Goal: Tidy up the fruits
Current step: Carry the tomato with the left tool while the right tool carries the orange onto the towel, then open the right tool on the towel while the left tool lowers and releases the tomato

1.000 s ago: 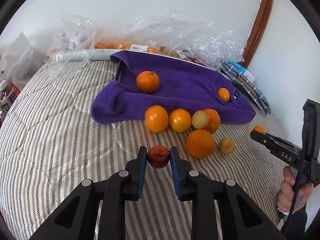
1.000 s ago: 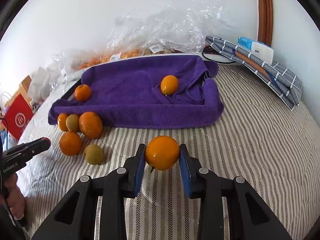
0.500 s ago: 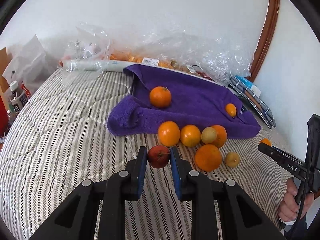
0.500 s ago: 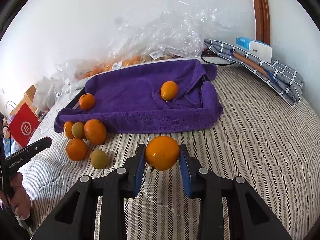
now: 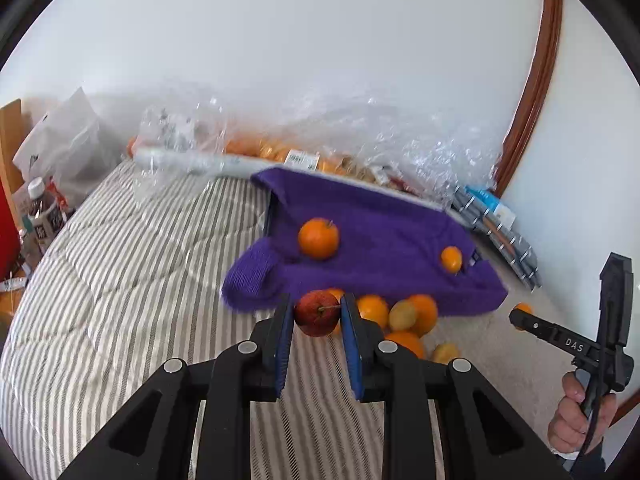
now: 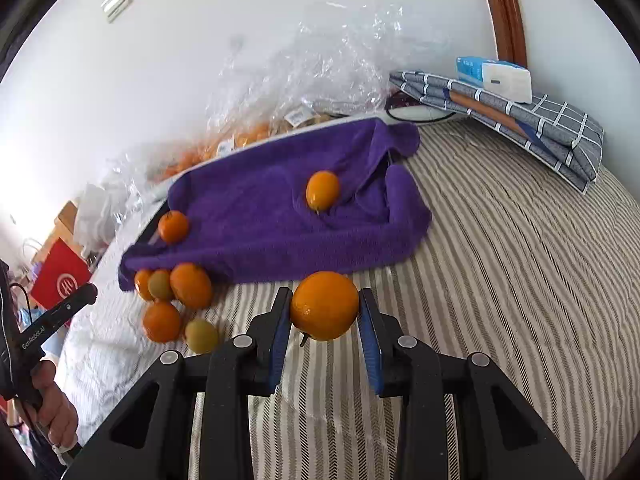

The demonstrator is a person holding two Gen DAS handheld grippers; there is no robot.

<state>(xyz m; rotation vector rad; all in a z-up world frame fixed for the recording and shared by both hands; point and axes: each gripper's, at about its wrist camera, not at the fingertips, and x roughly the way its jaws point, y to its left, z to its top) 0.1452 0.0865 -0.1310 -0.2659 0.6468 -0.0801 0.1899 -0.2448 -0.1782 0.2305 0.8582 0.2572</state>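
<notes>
Small red apple (image 5: pixel 317 317), round and glossy, thin stem pointing toward the camera: clamped between the blue pads of the left gripper (image 5: pixel 316 322), jaws drawn narrow on it, carried clear above the striped bedcover (image 5: pixel 120 300). Large orange (image 6: pixel 324 311), round, dimpled skin, dark stem stub at its lower left: pinched between the pads of the right gripper (image 6: pixel 324 320), jaws set wider to fit it, likewise off the cover. Purple towel (image 6: pixel 280 216), thick terry, rumpled into raised edges; lying on it, a mandarin (image 6: pixel 173 227) near its left edge and an oval kumquat-like fruit (image 6: pixel 322 191) toward its right, long axis roughly upright in the right wrist view. Loose cluster (image 6: pixel 176 304) of oranges and two yellow-green fruits, on the cover just beside the towel's near corner. Quilted cover, grey and white herringbone stripes. Crinkled clear plastic bags (image 6: pixel 320 60) against the white wall. Folded grey checked cloth (image 6: pixel 520 120), small blue and white box on top.
</notes>
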